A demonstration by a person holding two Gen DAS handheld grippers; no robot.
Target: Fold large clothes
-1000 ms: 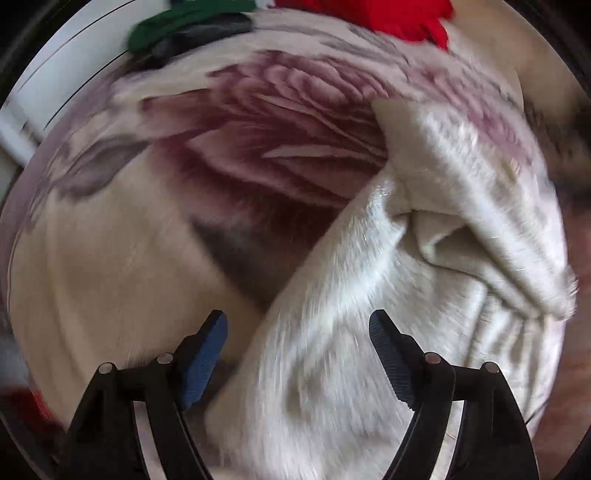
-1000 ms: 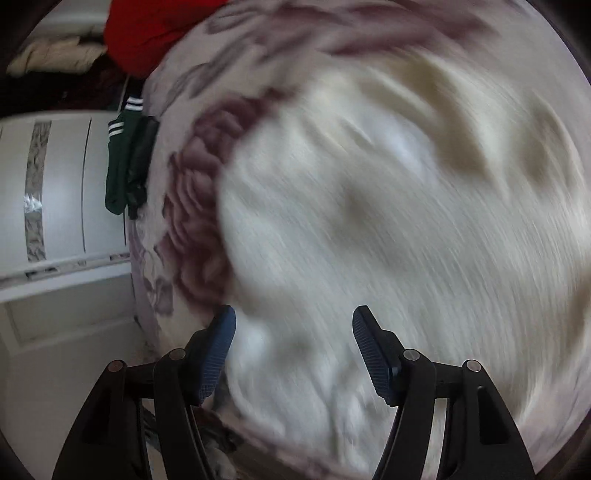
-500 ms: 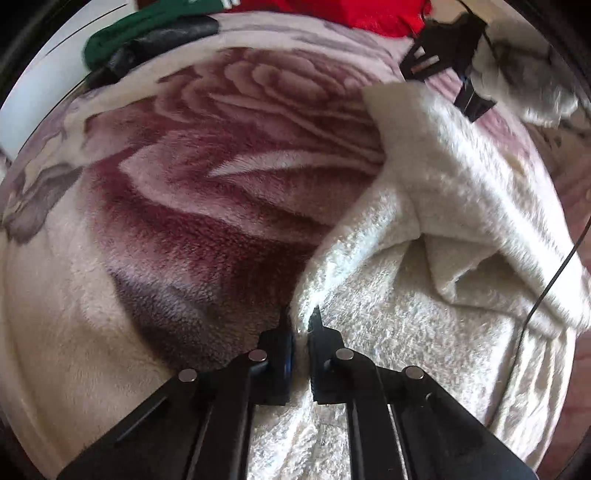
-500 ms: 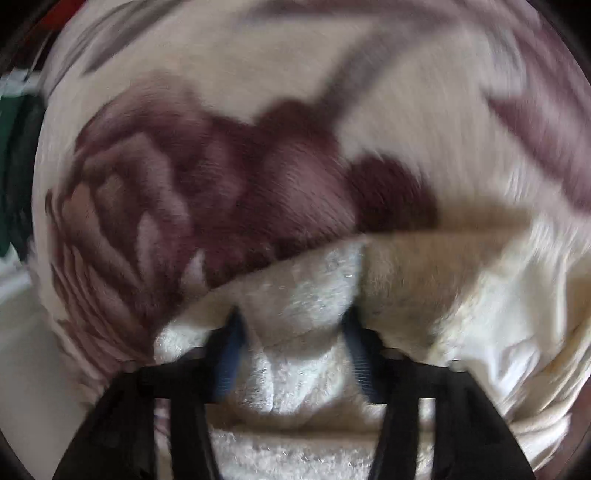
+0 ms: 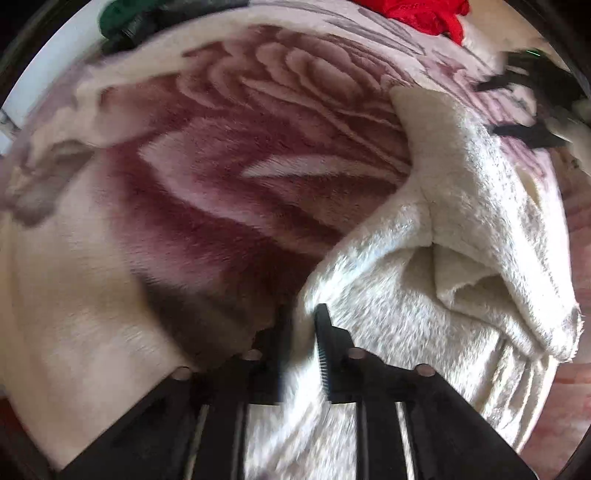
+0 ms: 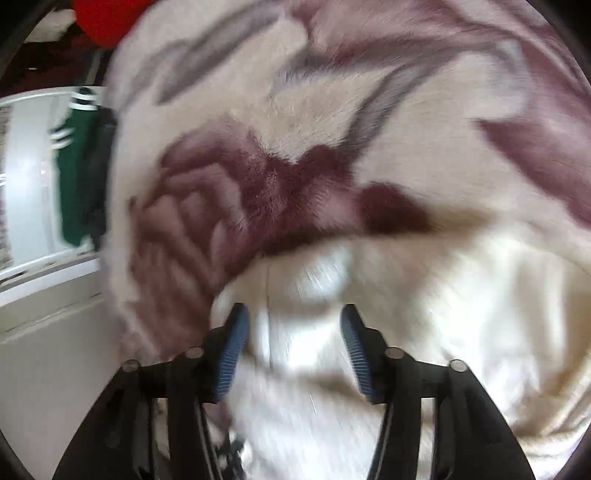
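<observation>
We found the left tongs, lately clamped, easing slightly yet still pinching the cream garment's edge on the rose-patterned blanket, while the right tongs had reopened, straddling the fleece ungripped, so the fold remained unfinished.

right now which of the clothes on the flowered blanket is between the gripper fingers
The fluffy cream garment: its edge sits between the left gripper fingers, unlike the red garment and green garment at the far edge.
</observation>
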